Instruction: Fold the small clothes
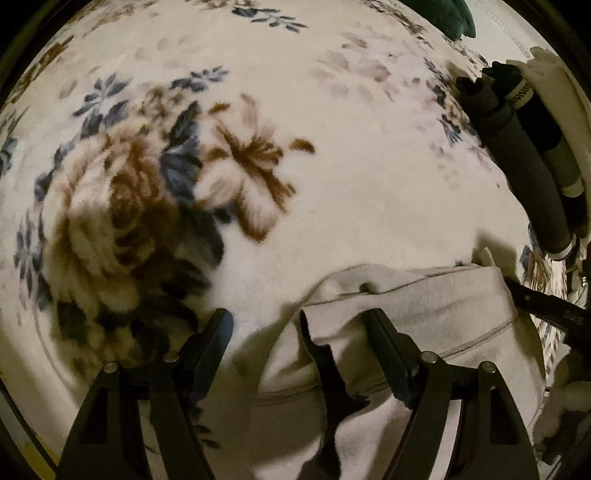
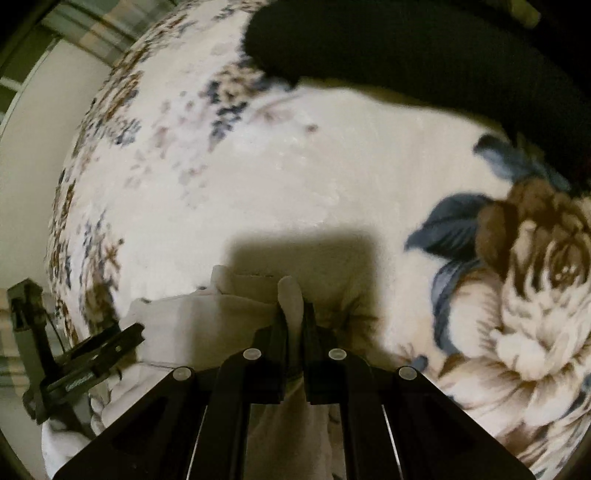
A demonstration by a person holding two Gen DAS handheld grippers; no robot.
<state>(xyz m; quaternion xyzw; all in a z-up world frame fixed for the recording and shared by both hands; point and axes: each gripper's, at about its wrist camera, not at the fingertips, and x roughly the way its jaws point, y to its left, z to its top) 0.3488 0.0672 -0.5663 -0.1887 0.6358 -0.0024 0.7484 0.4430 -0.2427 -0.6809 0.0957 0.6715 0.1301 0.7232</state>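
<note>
A small white garment (image 1: 424, 306) lies rumpled on a floral blanket (image 1: 258, 110). In the left wrist view my left gripper (image 1: 299, 328) points down over the garment's left edge with its jaws wide apart. One finger is over the blanket and the other over the cloth, and neither pad presses. In the right wrist view my right gripper (image 2: 295, 314) is shut on a pinched-up fold of the white garment (image 2: 291, 295). The left gripper (image 2: 110, 343) shows at the lower left of that view, beside the same garment.
Rolled dark grey and black clothes (image 1: 517, 155) lie at the blanket's right side, with white folded pieces (image 1: 550, 77) behind them and a dark green item (image 1: 454, 18) at the top. A large black fabric shape (image 2: 406, 48) crosses the top of the right wrist view.
</note>
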